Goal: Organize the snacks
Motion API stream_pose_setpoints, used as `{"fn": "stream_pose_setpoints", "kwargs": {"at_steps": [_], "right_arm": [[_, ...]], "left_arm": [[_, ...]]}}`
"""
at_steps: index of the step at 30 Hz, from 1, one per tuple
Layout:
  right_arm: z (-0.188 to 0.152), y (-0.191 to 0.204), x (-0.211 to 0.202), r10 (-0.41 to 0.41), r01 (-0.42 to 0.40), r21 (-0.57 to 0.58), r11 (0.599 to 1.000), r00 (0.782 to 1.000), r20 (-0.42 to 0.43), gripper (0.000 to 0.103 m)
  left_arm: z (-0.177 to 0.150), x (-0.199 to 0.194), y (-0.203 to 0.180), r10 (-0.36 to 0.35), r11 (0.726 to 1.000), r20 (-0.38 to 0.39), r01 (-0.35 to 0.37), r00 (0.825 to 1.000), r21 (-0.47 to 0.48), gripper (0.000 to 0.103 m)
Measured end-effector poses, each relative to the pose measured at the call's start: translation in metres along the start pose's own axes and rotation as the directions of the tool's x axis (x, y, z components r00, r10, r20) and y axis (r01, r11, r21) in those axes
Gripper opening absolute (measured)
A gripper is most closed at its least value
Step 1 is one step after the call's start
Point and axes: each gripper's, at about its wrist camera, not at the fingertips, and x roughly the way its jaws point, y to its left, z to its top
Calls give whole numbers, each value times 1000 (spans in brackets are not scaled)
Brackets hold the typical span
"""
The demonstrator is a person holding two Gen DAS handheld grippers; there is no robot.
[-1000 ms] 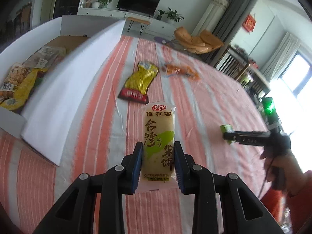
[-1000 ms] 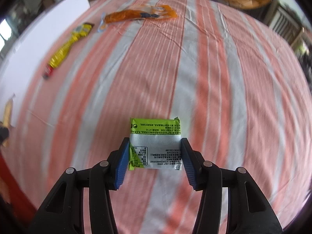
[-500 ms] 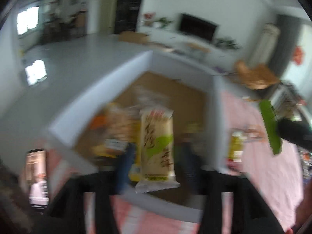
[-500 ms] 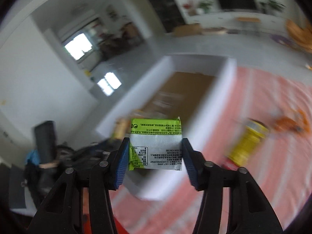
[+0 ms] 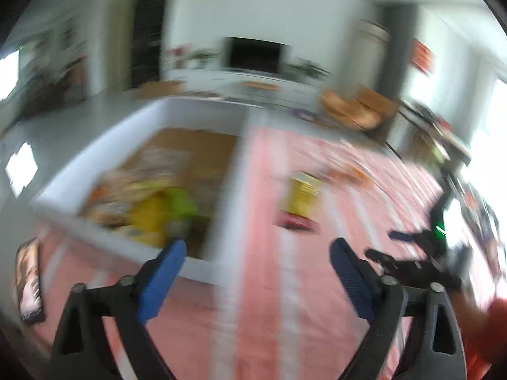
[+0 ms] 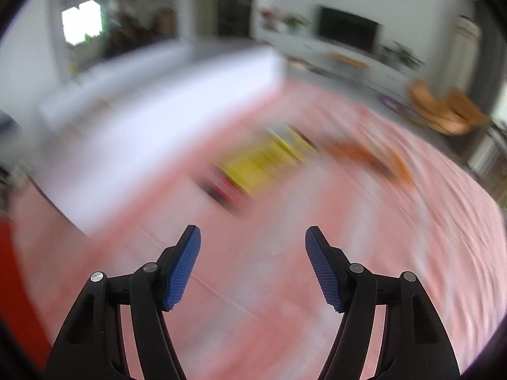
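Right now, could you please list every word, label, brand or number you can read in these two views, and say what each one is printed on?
None can be read; both views are smeared by motion.
Yellow packet on the striped cloth: print blurred.
Packets in the white box: blurred.
Red sign on the far wall: blurred.
Phone screen at the left edge: too blurred.

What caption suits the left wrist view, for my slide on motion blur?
Blurred left gripper, open and empty, beside the white snack box; yellow snack packet lies on the striped cloth.
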Motion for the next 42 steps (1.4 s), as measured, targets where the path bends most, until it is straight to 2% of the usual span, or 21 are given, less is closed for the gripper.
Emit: {"fn": "stream_pose_setpoints", "kwargs": {"at_steps": [2,3,5,7,10,12,16,18,23,26,42], "right_arm": [[-43,-44,4,-79,83,48,995,994,-69,72],[-57,-58,3,-103,109,72,991,991,-85,72],[-84,-94,-4,-149,162,149,975,984,-98,72],[-99,-118,-12,-178,195,217,956,979,-95,72],[-118,-146,-22,-181,197,328,924,980,-77,73],[-120,-150,-31,-168,180,374,910,984,-64,74],[-127,-159,-39,-190,201,430,880,979,-69,77],[-129,-160,-40,-187,200,426,883,980,-73,79],[-132,-159,-31,-203,223,406,886,975,-92,83],[-134,-159,-32,-206,226,406,886,974,-93,83],[-133,-157,-32,-206,227,407,885,974,-94,84]], "left_arm": [[-10,14,-43,-55,993,-31,58,998,105,99],[-19,31,-67,-78,984,-75,89,994,154,99],[-32,61,-91,-88,974,-143,115,986,193,99],[-41,88,-104,-71,972,-195,112,978,206,99],[-52,127,-105,5,970,-238,53,971,236,99],[-56,140,-99,47,970,-239,13,970,243,99],[-59,151,-80,56,979,-251,-4,966,204,99],[-68,148,-72,44,983,-243,1,969,182,99],[-66,153,-77,66,980,-234,-19,970,198,101],[-66,153,-71,41,988,-255,-2,966,152,103],[-66,153,-71,46,988,-255,-6,966,156,103]]}}
